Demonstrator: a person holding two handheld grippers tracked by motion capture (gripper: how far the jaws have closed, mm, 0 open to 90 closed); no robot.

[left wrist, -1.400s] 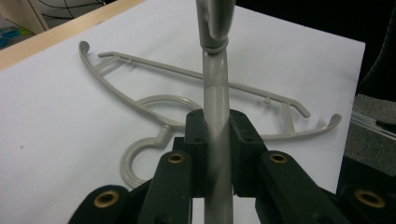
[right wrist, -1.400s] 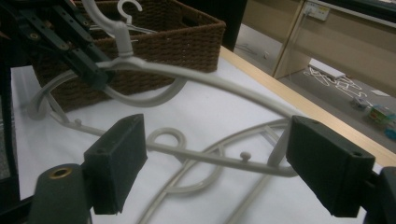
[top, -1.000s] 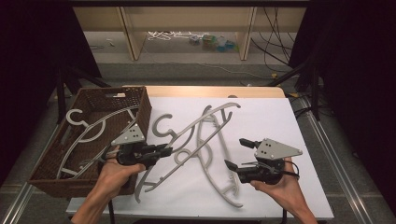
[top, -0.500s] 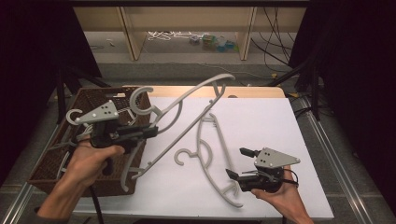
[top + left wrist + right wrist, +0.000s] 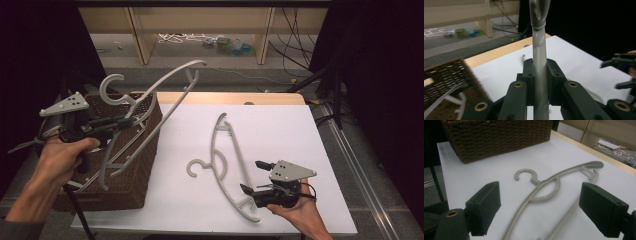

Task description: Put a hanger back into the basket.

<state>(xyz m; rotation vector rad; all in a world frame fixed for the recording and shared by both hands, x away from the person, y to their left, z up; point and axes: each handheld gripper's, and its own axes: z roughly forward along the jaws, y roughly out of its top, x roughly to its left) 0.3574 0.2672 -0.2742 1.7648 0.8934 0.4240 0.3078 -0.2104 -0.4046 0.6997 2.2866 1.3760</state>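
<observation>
Two grey plastic hangers in play, one aloft and one flat on the white tabletop (image 5: 280, 125).

Left gripper (image 5: 131, 121) raised over the wicker basket (image 5: 145, 165) at the table's left edge, jaws pressed together on the lifted hanger (image 5: 170, 87), pinching it at the neck just below the hook. Hook curling up and to the left of the jaws, one shoulder arm sweeping up and to the right above the basket's far rim, the other end dangling down along the basket's near side. Seen from the left gripper view, the same grey stem (image 5: 539, 62) running straight up between both black pads, squeezed from each side, hook at the top edge of the picture. More grey hanger parts (image 5: 454, 96) lying inside the basket at lower left there.

Right gripper (image 5: 253, 176) low at the near right of the table, resting in the person's hand, jaws spread wide with nothing between the pads. Second hanger (image 5: 227, 165) lying flat on the white surface just beside it, hook pointing left, its long arms stretching from mid-table down toward the near edge; lower end close to the spread jaws, contact hard to judge from above. From the right gripper view, this hanger (image 5: 544, 192) flat on the table ahead, between and beyond the two open pads, untouched by either, with the basket (image 5: 499, 137) standing well behind it.
</observation>
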